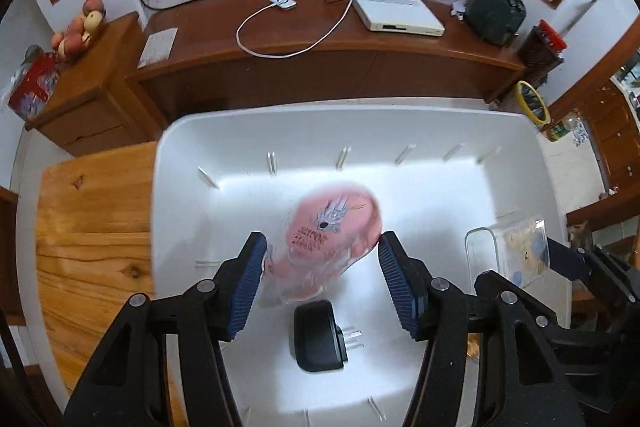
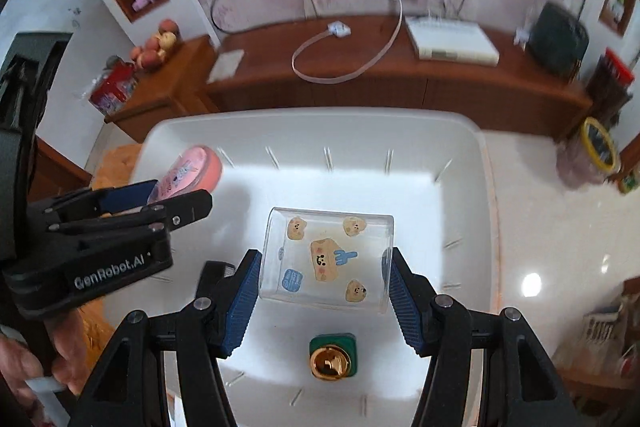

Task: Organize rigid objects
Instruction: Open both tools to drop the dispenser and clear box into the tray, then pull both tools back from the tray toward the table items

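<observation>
Pink case: [image 1: 334, 243] blurred, long axis running from lower left to upper right of the left wrist view, over the middle of the bin.
Left gripper: [image 1: 322, 259] closed in on the pink case, a blue pad at each side of it.
Clear box: [image 2: 326, 259] lies crosswise at the centre of the right wrist view, bear stickers facing up.
Right gripper: [image 2: 325, 281] about half open, pads pressed on the clear box's two ends.
White bin: [image 1: 180, 155] holds a black plug [image 1: 318, 335] at lower centre, prongs pointing right.
Also in bin: a green and gold object [image 2: 332, 357], below the clear box.
</observation>
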Action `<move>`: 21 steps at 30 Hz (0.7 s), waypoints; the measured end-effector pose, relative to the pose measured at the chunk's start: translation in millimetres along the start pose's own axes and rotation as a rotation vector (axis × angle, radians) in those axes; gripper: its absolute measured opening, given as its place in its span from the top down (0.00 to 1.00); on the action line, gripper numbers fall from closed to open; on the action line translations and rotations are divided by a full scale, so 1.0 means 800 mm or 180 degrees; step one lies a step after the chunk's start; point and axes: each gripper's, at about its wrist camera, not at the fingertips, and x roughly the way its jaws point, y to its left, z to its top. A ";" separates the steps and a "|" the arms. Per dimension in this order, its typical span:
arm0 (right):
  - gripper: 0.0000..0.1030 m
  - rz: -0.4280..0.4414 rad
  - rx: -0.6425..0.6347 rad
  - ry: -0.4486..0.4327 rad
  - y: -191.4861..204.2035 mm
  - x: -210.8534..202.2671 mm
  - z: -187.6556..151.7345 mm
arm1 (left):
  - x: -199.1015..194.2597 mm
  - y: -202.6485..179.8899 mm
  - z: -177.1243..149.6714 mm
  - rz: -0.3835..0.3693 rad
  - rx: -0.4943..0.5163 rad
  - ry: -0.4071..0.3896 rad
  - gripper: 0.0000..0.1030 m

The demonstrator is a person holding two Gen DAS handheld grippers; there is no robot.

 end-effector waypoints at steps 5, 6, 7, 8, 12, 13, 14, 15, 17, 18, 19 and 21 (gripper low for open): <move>0.39 0.0080 0.0083 0.0231 -0.009 0.038 -0.001 | 0.023 -0.001 -0.005 0.0046 -0.0056 0.0168 0.49; 0.39 0.0088 0.0084 0.0263 -0.010 0.041 -0.002 | 0.024 -0.001 -0.006 0.0059 -0.0067 0.0192 0.35; 0.39 0.0096 0.0086 0.0299 -0.011 0.046 -0.004 | 0.024 0.000 -0.008 0.0049 -0.0097 0.0203 0.28; 0.38 0.0114 0.0096 0.0333 -0.013 0.049 -0.006 | 0.023 0.001 -0.008 0.0039 -0.0121 0.0201 0.21; 0.27 0.0157 0.0105 0.0290 -0.020 0.042 -0.015 | 0.020 0.006 -0.012 0.0007 -0.0155 0.0222 0.21; 0.27 0.0159 0.0102 0.0280 -0.022 0.039 -0.017 | 0.016 0.006 -0.013 0.0006 -0.0155 0.0215 0.21; 0.27 0.0176 0.0101 0.0280 -0.023 0.037 -0.018 | 0.013 0.006 -0.015 0.0002 -0.0151 0.0197 0.21; 0.27 0.0191 0.0101 0.0272 -0.025 0.034 -0.020 | 0.012 0.005 -0.015 0.0002 -0.0149 0.0181 0.21; 0.27 0.0184 0.0090 0.0246 -0.027 0.028 -0.022 | -0.001 0.004 -0.018 -0.0022 -0.0148 0.0126 0.21; 0.27 0.0182 0.0068 0.0227 -0.027 0.022 -0.025 | -0.004 0.004 -0.019 -0.0033 -0.0153 0.0103 0.21; 0.27 0.0174 0.0065 0.0209 -0.027 0.018 -0.027 | -0.012 0.003 -0.021 -0.0036 -0.0152 0.0066 0.21; 0.27 0.0191 0.0061 0.0160 -0.026 0.008 -0.029 | -0.031 -0.001 -0.025 -0.0026 -0.0123 -0.0037 0.21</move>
